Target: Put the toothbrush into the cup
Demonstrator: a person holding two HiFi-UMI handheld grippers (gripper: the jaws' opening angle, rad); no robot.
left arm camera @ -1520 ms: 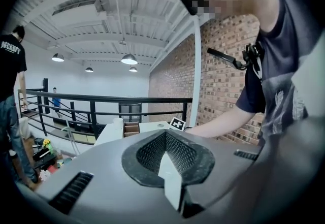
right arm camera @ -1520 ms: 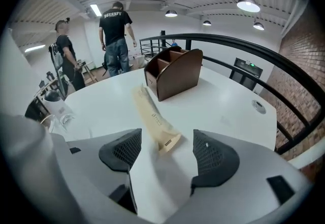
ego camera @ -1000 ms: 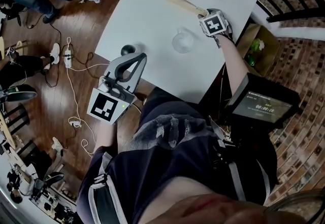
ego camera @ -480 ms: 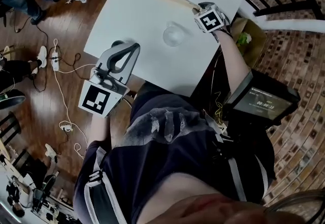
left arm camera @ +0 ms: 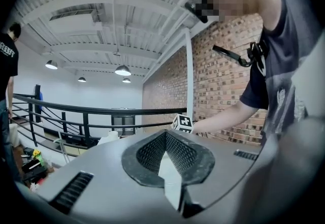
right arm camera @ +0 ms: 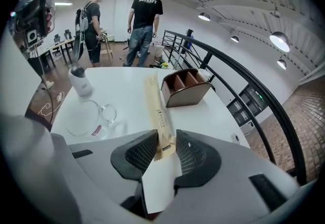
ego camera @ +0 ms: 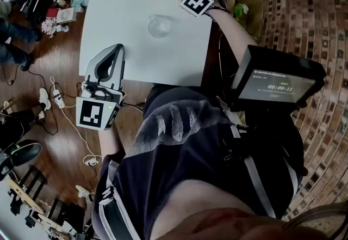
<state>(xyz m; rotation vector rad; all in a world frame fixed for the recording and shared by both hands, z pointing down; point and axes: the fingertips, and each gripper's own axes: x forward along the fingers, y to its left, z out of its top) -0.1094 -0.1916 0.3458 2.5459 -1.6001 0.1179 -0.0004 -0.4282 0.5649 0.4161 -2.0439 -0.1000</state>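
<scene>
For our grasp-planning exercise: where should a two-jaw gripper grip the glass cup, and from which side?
Probably the rim of the glass cup, from above: it stands upright and open-topped, so one jaw fits inside, one outside. Its handle looks small.

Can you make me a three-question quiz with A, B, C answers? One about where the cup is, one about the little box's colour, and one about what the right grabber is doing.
1. Where is the glass cup? A on the white table; B on a chair; C on a shelf.
2. What colour is the box with compartments? A blue; B brown; C green.
3. What is the right gripper doing? A holding the cup; B open and empty; C shut on the wrapped toothbrush.
Answers: A, it stands on the tabletop; B, its wood is brown; C, the jaws have just been closing and pinch the wrapper's end.
</scene>
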